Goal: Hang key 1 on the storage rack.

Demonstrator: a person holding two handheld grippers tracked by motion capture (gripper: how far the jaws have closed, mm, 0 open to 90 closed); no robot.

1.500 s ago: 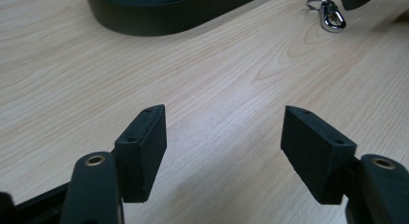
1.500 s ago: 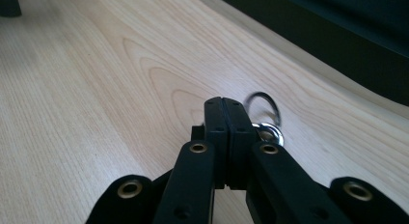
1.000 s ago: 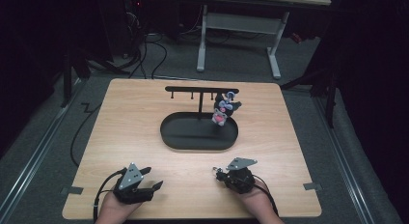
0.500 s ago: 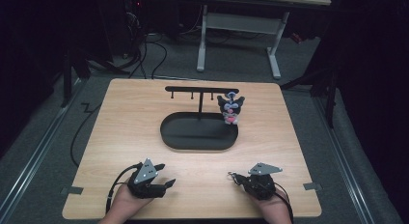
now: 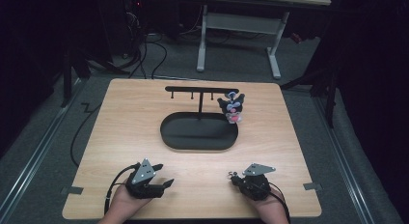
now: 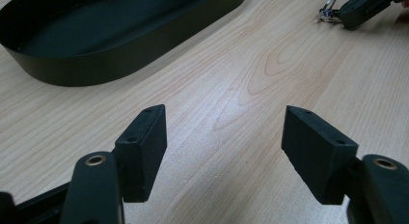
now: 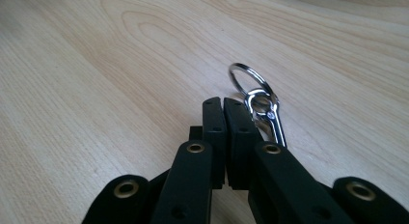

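Counting one key ring (image 7: 253, 89), two grippers.

Hidden and cropped parts
Keyring (image 7: 255, 96) clasp's lower end hides behind the right gripper (image 7: 223, 113); tray (image 6: 120, 35) cut by frame edge.

Evenly lit table (image 5: 144, 118) against a dark room, soft glare on wood, near claw parts perhaps slightly blurred
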